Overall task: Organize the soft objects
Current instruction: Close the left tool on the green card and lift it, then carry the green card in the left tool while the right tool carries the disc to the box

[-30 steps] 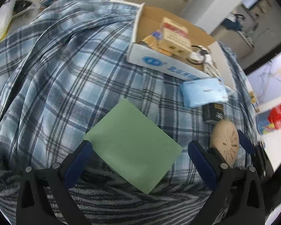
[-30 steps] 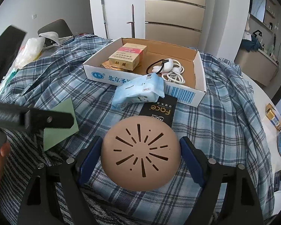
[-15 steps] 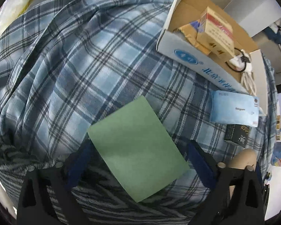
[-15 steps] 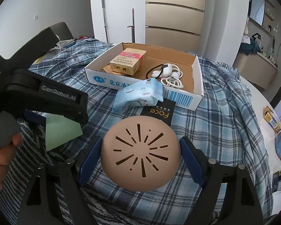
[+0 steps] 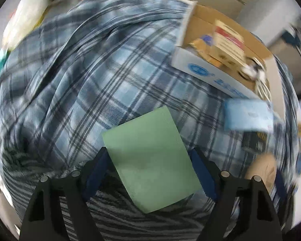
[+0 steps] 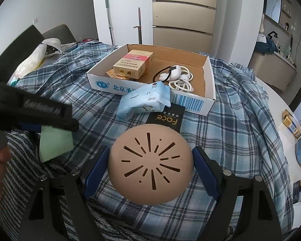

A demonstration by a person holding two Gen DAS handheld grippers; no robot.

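A flat green pad lies on the blue plaid cloth. My left gripper is open, with its blue fingers on either side of the pad's near half; contact cannot be told. The pad also shows in the right wrist view, partly under the left gripper. My right gripper is shut on a round tan slotted pad, held above the cloth. A light blue tissue pack lies against the cardboard box.
The open box holds a gold and red carton and a white coiled cable. A black "Face" packet lies in front of it. A white plastic bag sits far left. Small packets lie on the white tabletop at right.
My left gripper has moved forward over the green pad, so its fingers now flank the pad's near half. The left wrist view is blurred from motion. My right gripper holds still with the tan pad.
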